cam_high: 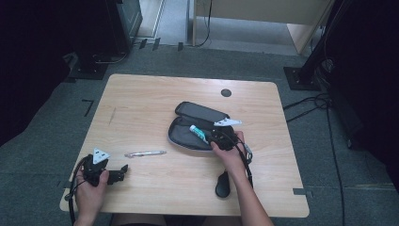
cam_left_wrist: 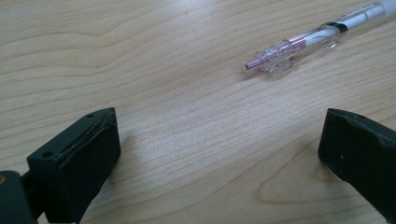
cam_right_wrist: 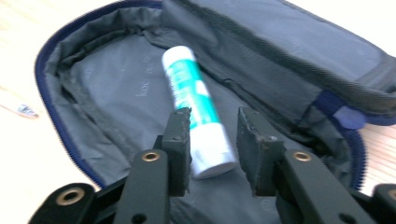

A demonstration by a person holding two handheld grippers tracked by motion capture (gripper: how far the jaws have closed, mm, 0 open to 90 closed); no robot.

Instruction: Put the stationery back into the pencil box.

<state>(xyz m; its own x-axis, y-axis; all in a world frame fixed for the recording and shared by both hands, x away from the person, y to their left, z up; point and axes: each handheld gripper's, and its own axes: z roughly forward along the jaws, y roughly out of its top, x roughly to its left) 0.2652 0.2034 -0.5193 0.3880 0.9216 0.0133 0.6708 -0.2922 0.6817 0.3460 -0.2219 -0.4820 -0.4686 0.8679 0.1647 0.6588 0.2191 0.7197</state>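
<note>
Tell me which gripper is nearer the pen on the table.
Left. The left gripper sits just short of the pen, jaws open toward it. The right gripper is farther off, over the open pencil case by the glue stick.

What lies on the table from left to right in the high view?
Left tool → pen → open pencil case → glue stick, lying inside the case → right tool.

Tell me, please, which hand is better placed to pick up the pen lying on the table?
Left. The left claw rests open on the table just short of the pen, while the right claw is over the open pouch around the glue stick.
</note>
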